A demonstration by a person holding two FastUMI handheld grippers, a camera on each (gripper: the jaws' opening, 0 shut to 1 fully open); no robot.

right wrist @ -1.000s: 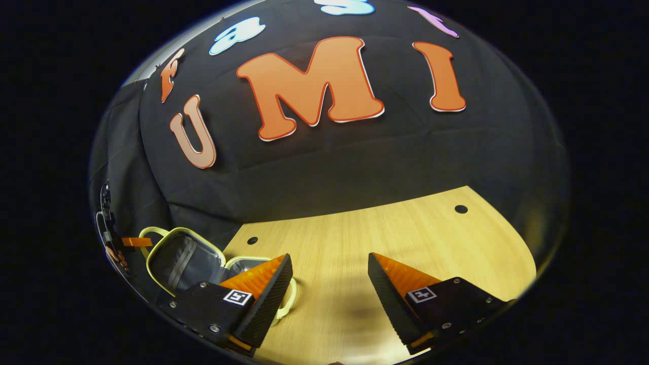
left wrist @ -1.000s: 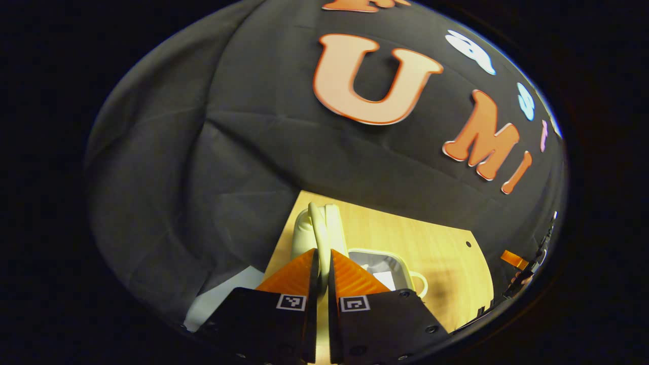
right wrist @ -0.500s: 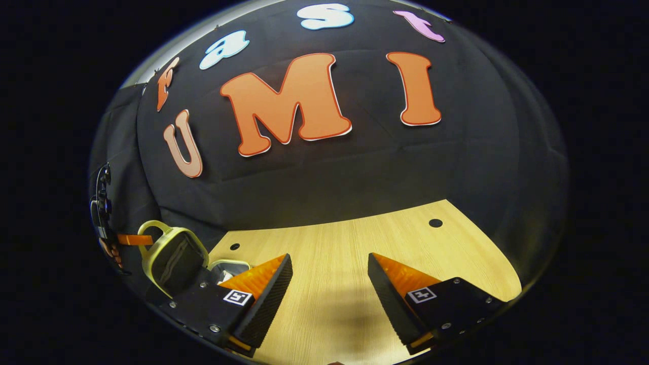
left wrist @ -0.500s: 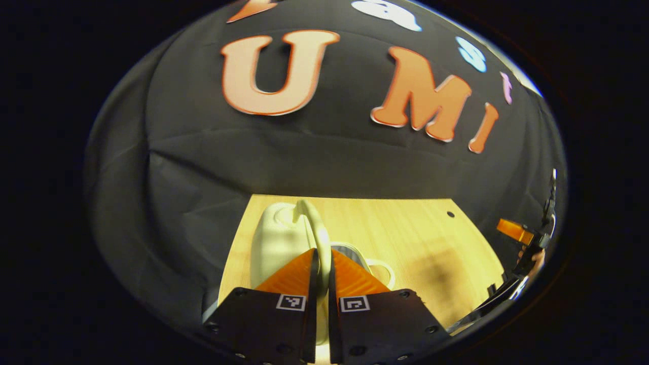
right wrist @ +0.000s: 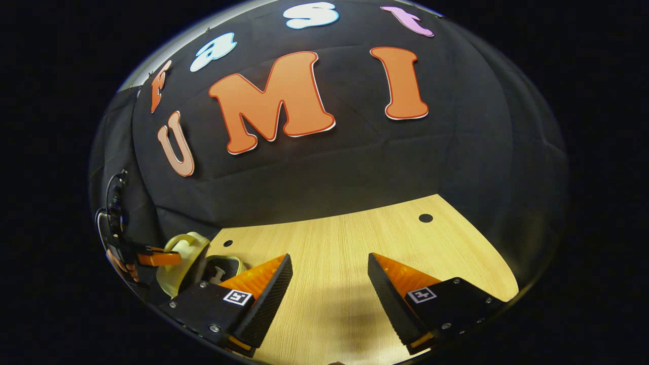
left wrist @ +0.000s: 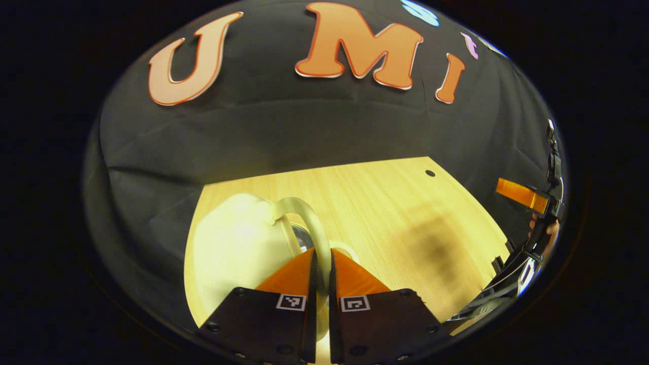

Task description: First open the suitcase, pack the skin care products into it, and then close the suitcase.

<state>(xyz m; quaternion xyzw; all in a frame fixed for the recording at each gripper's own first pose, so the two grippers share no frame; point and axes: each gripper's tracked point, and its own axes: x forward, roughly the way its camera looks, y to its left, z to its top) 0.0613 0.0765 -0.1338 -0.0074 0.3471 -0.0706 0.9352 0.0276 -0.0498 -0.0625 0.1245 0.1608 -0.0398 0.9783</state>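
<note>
Suitcase [left wrist: 233, 253] handle [left wrist: 312, 228] pinched by left hand-held gripper [left wrist: 320, 263]; right hand-held gripper [right wrist: 329, 276] wide open over table [right wrist: 329, 238].

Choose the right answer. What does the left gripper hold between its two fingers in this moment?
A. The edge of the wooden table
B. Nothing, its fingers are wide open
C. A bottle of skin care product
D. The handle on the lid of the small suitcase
D. In the left gripper view the left gripper has both fingers pressed on the pale curved handle of the suitcase lid, which is tilted over the lower half.
</note>
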